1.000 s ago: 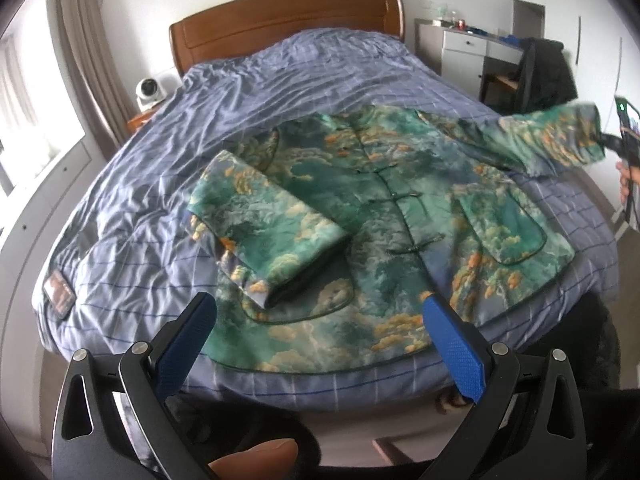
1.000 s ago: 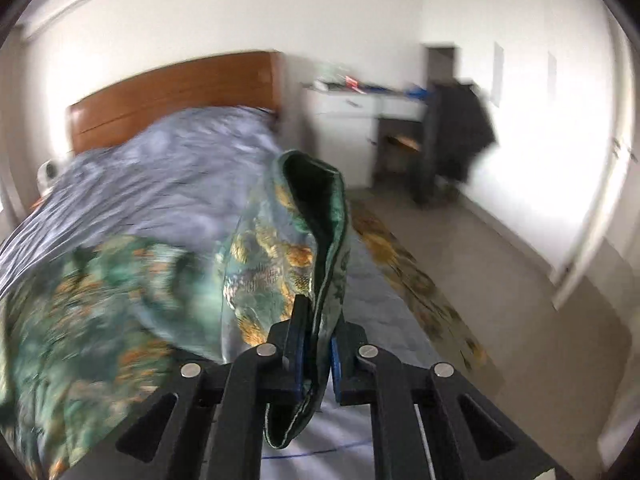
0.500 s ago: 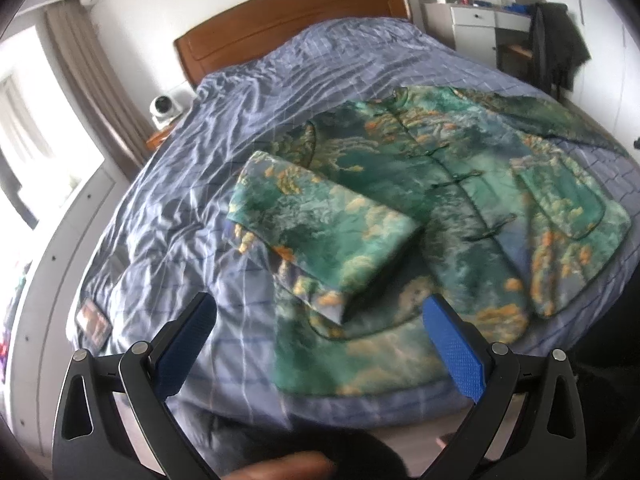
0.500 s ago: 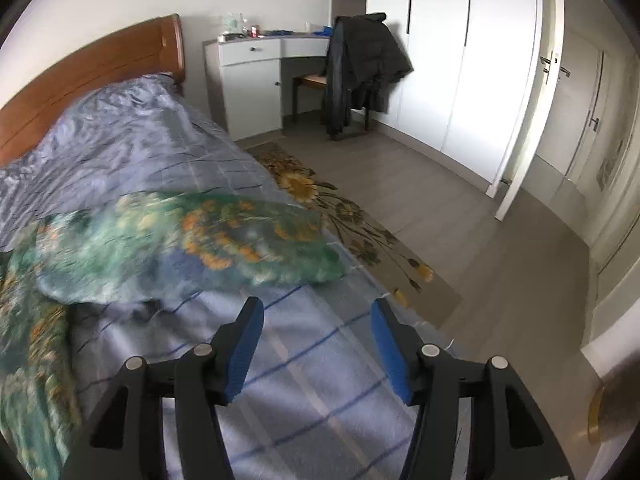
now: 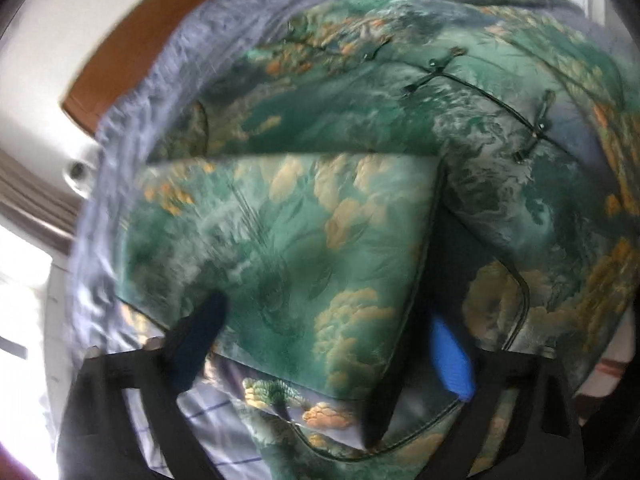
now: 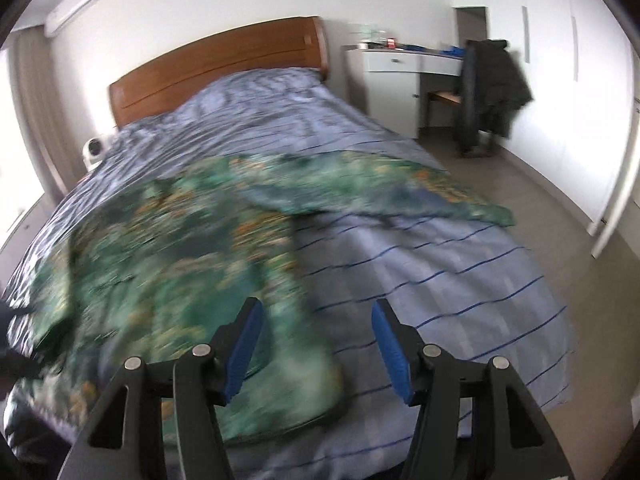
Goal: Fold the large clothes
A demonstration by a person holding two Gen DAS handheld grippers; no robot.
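Striped blue bedspread, wooden headboard

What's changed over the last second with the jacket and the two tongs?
The right tongs let go of the green floral jacket's sleeve, which now lies stretched on the blue striped bedcover. The left tongs dropped close over the folded sleeve, jaws closing. That fold is unchanged.
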